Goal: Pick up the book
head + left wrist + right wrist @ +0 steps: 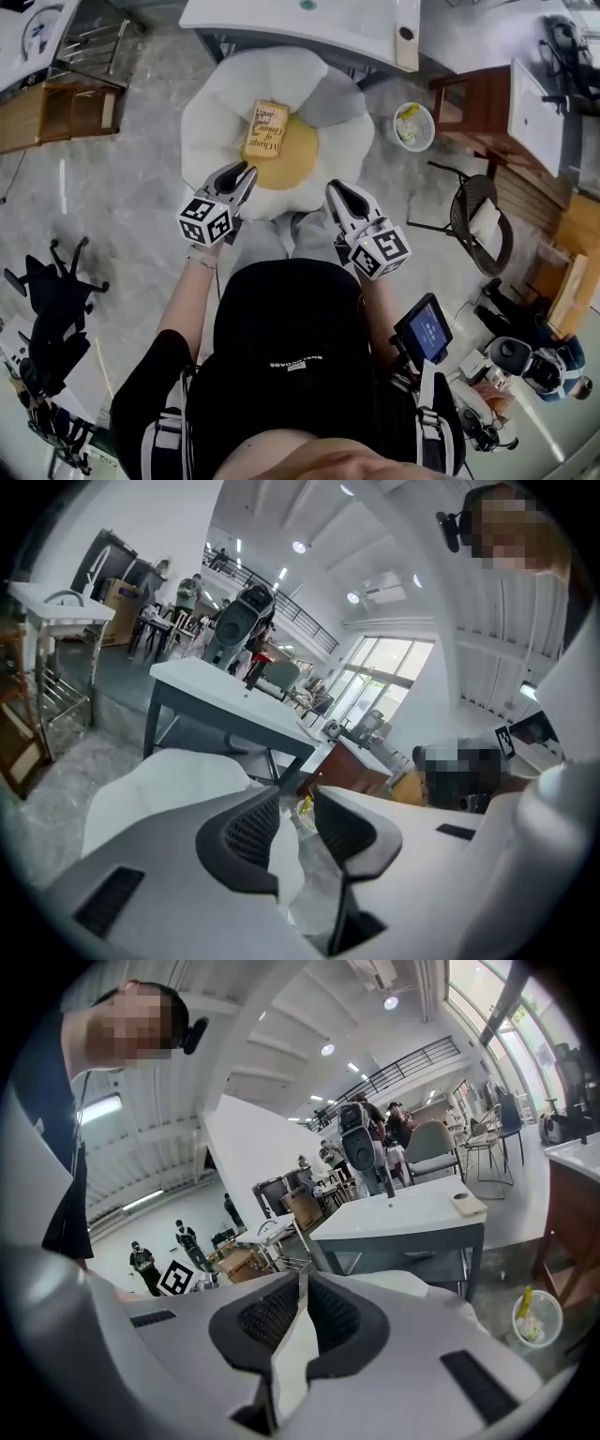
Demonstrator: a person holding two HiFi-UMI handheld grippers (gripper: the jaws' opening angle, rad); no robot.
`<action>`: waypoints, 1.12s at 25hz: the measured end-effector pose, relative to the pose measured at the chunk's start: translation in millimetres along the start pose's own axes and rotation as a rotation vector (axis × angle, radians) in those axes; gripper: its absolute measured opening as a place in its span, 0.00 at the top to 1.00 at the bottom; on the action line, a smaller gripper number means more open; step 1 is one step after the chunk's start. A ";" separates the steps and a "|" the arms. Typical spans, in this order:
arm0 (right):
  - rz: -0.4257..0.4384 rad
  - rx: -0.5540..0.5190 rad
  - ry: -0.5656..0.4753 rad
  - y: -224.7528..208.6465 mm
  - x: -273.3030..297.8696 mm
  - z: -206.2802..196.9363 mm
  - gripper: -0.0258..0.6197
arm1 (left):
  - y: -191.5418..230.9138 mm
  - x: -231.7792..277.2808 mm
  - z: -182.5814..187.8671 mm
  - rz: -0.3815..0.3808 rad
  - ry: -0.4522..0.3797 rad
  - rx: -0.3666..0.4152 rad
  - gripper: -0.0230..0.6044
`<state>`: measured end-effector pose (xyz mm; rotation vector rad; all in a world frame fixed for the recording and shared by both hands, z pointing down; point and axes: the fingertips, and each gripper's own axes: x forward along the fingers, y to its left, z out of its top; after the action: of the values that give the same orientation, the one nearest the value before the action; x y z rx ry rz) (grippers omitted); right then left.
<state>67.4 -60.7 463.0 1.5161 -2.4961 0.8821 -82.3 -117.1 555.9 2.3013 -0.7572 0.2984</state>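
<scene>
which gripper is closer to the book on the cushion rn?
Left. In the head view the left gripper sits just below-left of the book; the right gripper is farther off, below-right.

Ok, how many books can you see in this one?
1. The book lies on the yellow centre of the white flower-shaped cushion. None shows elsewhere, though the cluttered edges of the room could hide more.

One book (pixel 265 129), one cushion (pixel 216 103), one wastebasket (pixel 413 126)
</scene>
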 end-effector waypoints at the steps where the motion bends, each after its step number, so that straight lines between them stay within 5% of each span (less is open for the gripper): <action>1: -0.005 0.006 0.003 -4.1 0.8 -3.0 0.89 | 5.1 5.6 -4.2 0.002 0.013 -0.008 0.77; 28: -0.044 0.059 0.145 -82.3 33.0 -125.4 0.89 | 176.0 149.8 -194.7 0.108 0.239 -0.026 0.58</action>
<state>93.1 -49.7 614.1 1.4614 -2.3455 1.0277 -67.2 -155.9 855.2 2.1545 -0.7591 0.5976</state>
